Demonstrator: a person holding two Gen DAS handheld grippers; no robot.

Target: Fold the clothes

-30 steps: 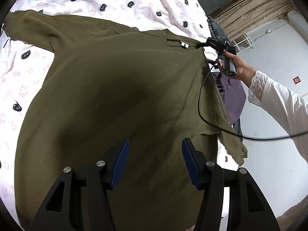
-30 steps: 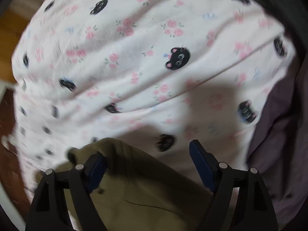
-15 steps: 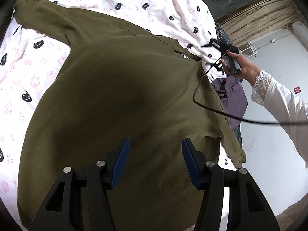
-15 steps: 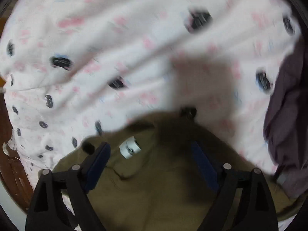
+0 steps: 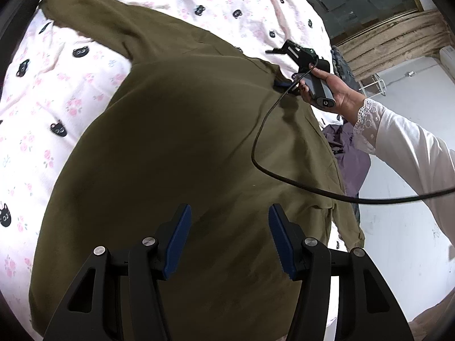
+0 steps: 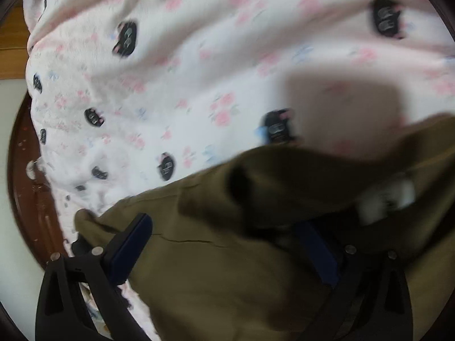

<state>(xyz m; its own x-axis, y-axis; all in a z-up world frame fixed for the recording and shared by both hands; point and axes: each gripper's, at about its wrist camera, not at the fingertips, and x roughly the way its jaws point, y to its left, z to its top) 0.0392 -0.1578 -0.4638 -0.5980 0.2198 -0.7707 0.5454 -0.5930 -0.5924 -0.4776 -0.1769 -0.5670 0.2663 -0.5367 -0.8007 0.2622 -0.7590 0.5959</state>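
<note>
right hand-held gripper (image 6: 224,244) opening | over olive shirt (image 6: 227,270) | on cat-print sheet (image 6: 170,71)

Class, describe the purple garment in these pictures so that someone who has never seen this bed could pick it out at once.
Start from the bed sheet, white with pink flowers and black cat faces, and the olive green sweatshirt spread over it. Follow the sweatshirt's right-hand edge in the left wrist view, below the hand in the white lace-cuffed sleeve. There lies the purple garment, crumpled at the bed's edge; it alone is purple and bunched.

A shirt (image 5: 176,147) lies spread on the bed (image 5: 57,91), one sleeve (image 5: 93,17) reaching far left. Another garment (image 5: 352,159) lies at its right edge. The right hand-held gripper (image 5: 287,76) sits over the collar at far right.
</note>
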